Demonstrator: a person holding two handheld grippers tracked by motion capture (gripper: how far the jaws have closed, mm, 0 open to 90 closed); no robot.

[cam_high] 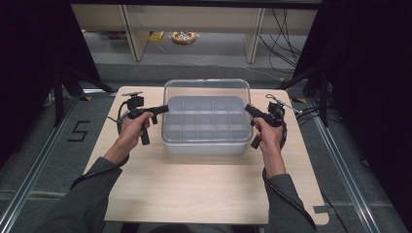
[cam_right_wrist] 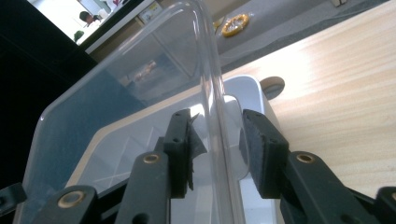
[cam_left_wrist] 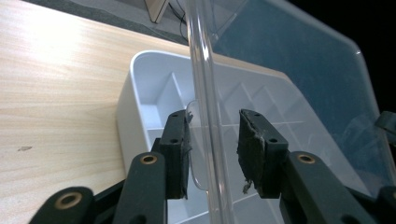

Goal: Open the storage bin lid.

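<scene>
1. Toward the far edge of the desk [cam_high: 145, 194], a white compartment tray [cam_high: 204, 141] is seen, with a clear plastic lid [cam_high: 206, 90] held tilted over it.
2. Lightness and stiffness are judged for the lid, also a slippery, somewhat brittle feel; its raised side rims are the best place to be gripped.
3. One side rim is clamped between the closed pads of the left gripper [cam_left_wrist: 212, 149].
4. The opposite rim is pinched likewise by the right gripper [cam_right_wrist: 217, 149].
</scene>
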